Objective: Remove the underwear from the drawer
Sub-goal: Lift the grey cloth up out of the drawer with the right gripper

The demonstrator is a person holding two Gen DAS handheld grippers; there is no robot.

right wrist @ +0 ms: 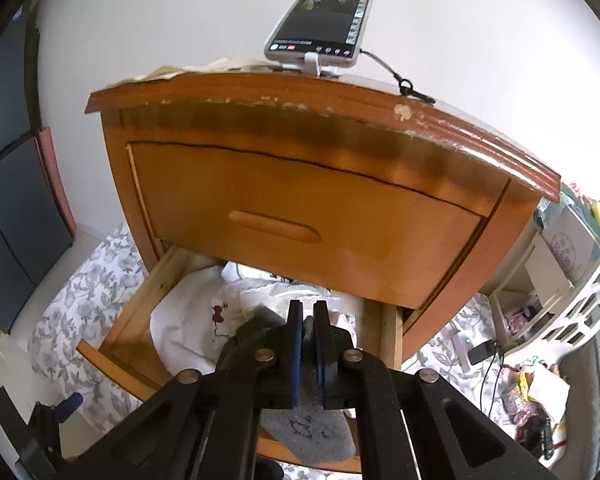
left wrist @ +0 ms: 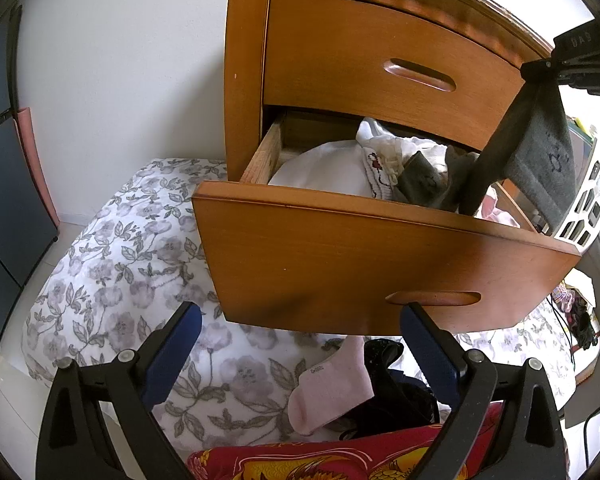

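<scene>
Clearly the lifting-out step is in hand: the right gripper (right wrist: 308, 320) is clamped on a grey garment (left wrist: 540, 152), which hangs stretched above the open drawer (left wrist: 380, 248), its lower end apparently just inside, among the white clothes (left wrist: 324, 168). The left gripper (left wrist: 300, 340) stands wide and empty just below the drawer front, over a pink sock (left wrist: 332, 392). Next, I judge, the garment must clear the drawer front and be set down outside the drawer.
</scene>
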